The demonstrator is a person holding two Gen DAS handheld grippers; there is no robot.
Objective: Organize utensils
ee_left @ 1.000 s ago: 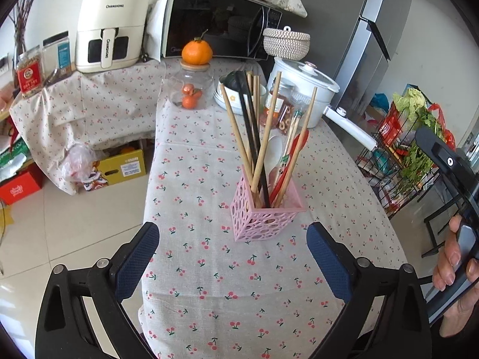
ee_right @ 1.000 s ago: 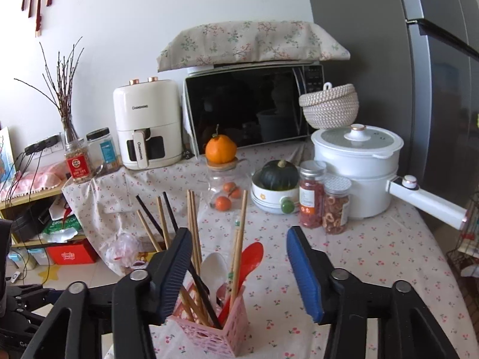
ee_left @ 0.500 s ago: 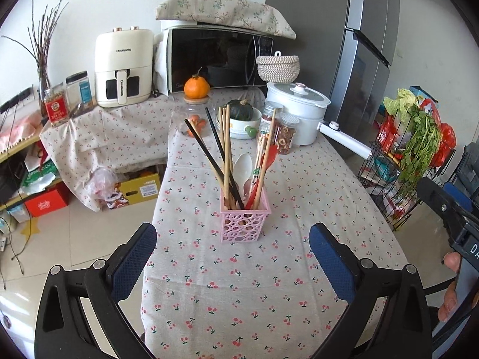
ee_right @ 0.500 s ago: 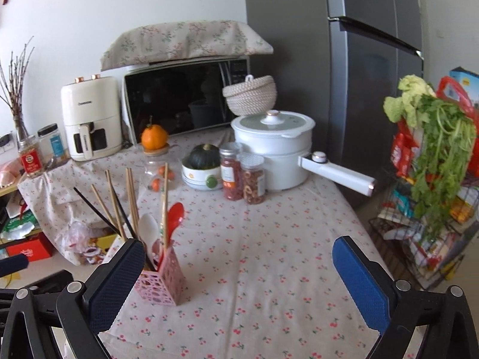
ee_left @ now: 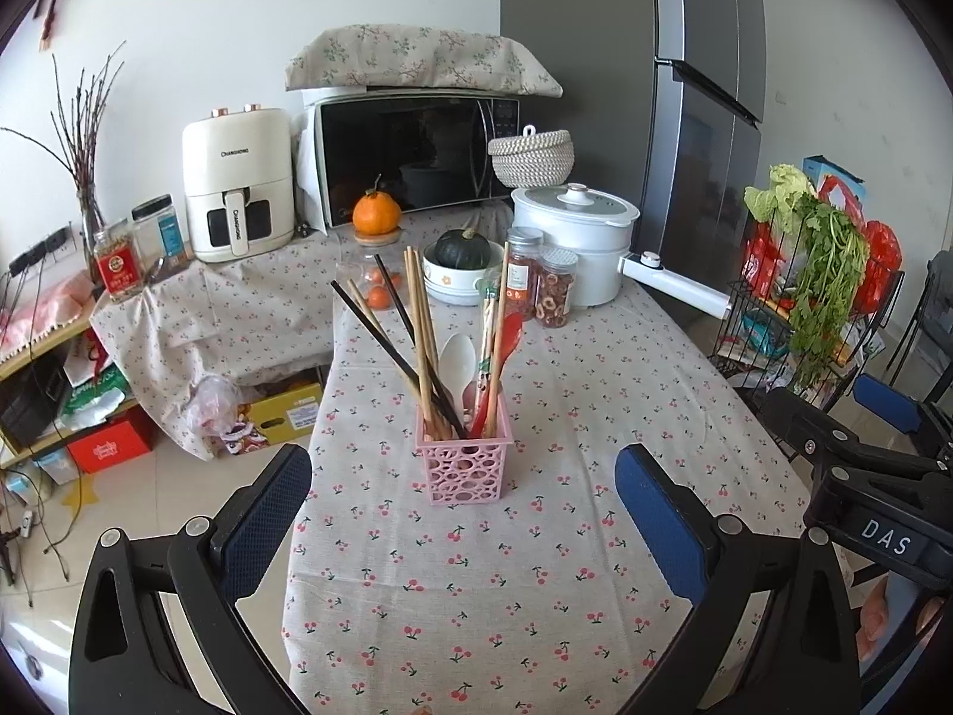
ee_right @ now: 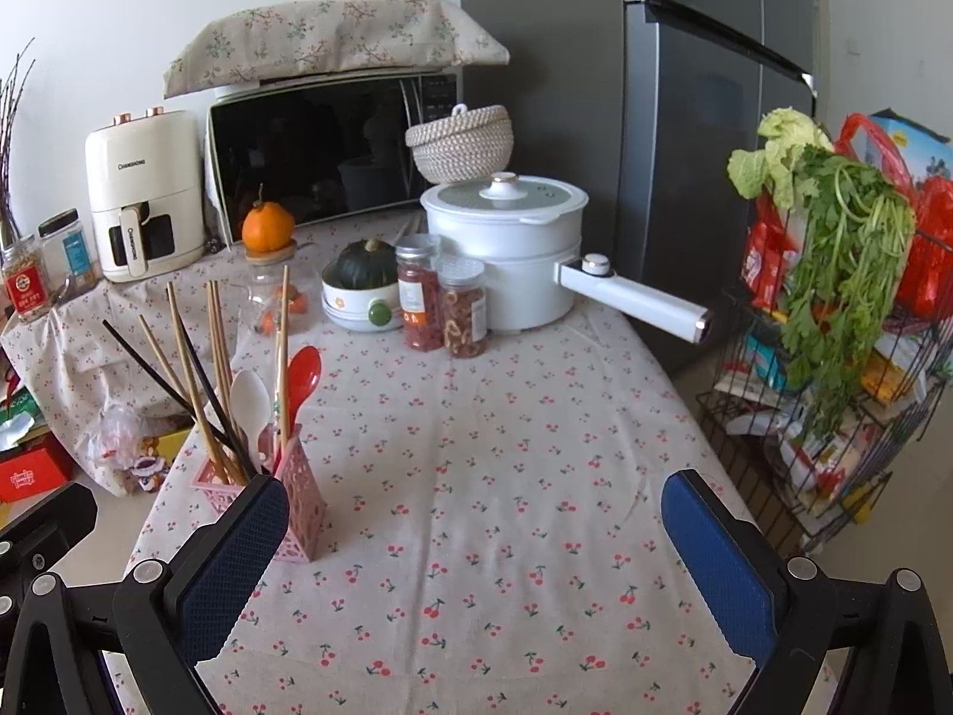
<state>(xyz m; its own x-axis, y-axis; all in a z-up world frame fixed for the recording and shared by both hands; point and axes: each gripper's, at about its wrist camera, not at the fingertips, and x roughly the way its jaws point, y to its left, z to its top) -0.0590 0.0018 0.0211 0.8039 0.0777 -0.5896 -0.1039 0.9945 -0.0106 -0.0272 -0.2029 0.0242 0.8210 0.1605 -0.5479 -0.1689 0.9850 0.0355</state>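
Observation:
A pink openwork holder (ee_left: pixel 464 465) stands upright on the cherry-print tablecloth (ee_left: pixel 476 584). Wooden chopsticks (ee_left: pixel 417 322), black chopsticks (ee_left: pixel 381 339), a white spoon (ee_left: pixel 457 357) and a red spoon (ee_left: pixel 506 339) stick out of it. My left gripper (ee_left: pixel 463 518) hangs just in front of the holder, open, with nothing between its fingers. In the right wrist view the holder (ee_right: pixel 298 506) sits at the lower left, partly hidden behind the left finger (ee_right: pixel 232 548). My right gripper (ee_right: pixel 476 554) is wide open over bare cloth, to the right of the holder.
At the table's far end stand a white pot (ee_right: pixel 506 238) with a long handle, two spice jars (ee_right: pixel 441 304), a bowl with a green squash (ee_right: pixel 363 286), a microwave (ee_left: pixel 417 149) and an air fryer (ee_left: pixel 238 190). A wire rack with greens (ee_right: pixel 834 298) is on the right.
Both grippers have drawn back from the holder, which now looks smaller and farther off. The right gripper's jaws have spread wider and it has swung right, leaving the holder at its left.

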